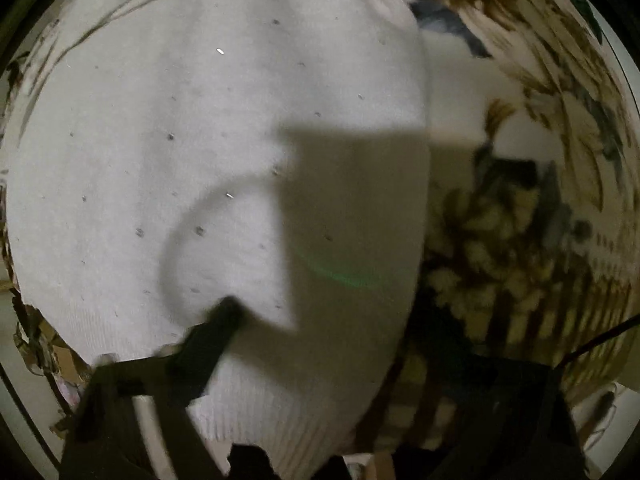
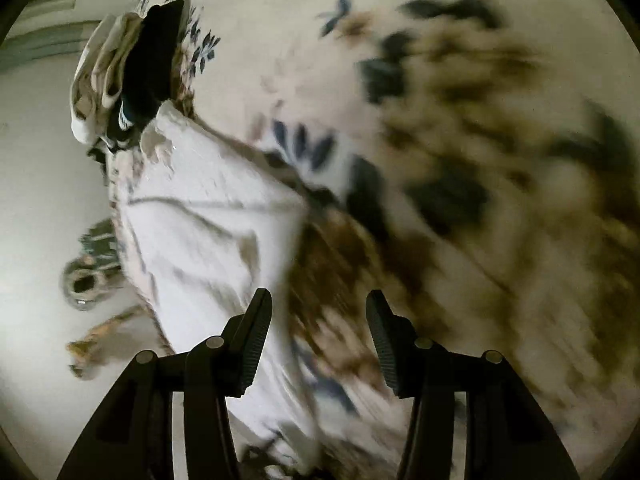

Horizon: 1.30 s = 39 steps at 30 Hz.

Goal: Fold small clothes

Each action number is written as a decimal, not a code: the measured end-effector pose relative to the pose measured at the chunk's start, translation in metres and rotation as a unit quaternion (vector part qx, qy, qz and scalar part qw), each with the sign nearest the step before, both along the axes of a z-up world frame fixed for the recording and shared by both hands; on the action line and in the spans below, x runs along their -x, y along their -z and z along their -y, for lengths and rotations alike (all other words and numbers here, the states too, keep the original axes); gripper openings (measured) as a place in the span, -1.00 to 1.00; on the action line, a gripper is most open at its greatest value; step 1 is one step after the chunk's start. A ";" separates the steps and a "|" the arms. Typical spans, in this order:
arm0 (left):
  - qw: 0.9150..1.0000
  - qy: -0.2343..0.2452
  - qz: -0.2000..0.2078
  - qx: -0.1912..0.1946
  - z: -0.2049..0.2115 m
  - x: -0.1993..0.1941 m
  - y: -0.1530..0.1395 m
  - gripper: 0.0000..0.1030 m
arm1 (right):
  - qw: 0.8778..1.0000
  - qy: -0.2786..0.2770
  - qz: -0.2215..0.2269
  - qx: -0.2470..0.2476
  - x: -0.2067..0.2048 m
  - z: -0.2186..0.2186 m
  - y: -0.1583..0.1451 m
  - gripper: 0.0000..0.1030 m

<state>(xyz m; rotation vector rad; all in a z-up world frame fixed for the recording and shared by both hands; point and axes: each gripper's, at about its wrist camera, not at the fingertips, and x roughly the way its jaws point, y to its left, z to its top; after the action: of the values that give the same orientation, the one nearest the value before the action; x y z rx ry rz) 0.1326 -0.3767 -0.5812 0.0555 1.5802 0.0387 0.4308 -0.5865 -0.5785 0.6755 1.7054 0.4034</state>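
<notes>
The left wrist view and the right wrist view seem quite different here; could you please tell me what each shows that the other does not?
Only the left wrist view shows the white knit garment close up, filling most of the frame, with one dark finger lying over its ribbed edge. Only the right wrist view shows the right gripper with jaws open and empty, a pile of clothes at the far edge, and a white cloth. Both show the floral bedspread.

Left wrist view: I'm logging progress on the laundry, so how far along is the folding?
Done: nothing looks folded; a small heap of clothes sits bunched at the floral sheet's edge. In hand: the white sock drapes over one finger of the left gripper; whether it is clamped is hidden. The right gripper is open and empty. Left: fold the sock, then the heap.
</notes>
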 end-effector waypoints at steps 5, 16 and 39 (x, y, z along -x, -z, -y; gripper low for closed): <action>0.998 -0.026 0.053 0.008 -0.016 -0.004 -0.023 -0.86 | 0.998 0.044 -0.021 -0.038 -0.015 -0.032 0.035 0.01; 0.982 -0.115 0.135 0.058 -0.100 0.007 -0.112 -0.87 | 0.998 -0.006 0.060 0.021 -0.028 -0.095 -0.071 -0.80; 0.910 -0.355 0.112 0.183 -0.470 -0.010 -0.038 -0.86 | 0.940 -0.216 0.140 0.225 -0.133 -0.597 -0.059 -0.82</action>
<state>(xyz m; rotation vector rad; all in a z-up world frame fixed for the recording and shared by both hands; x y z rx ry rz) 0.1425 0.0935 -0.5432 -0.7956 1.2818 0.3053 0.5641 0.0106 -0.5197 -0.0942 1.5846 0.3728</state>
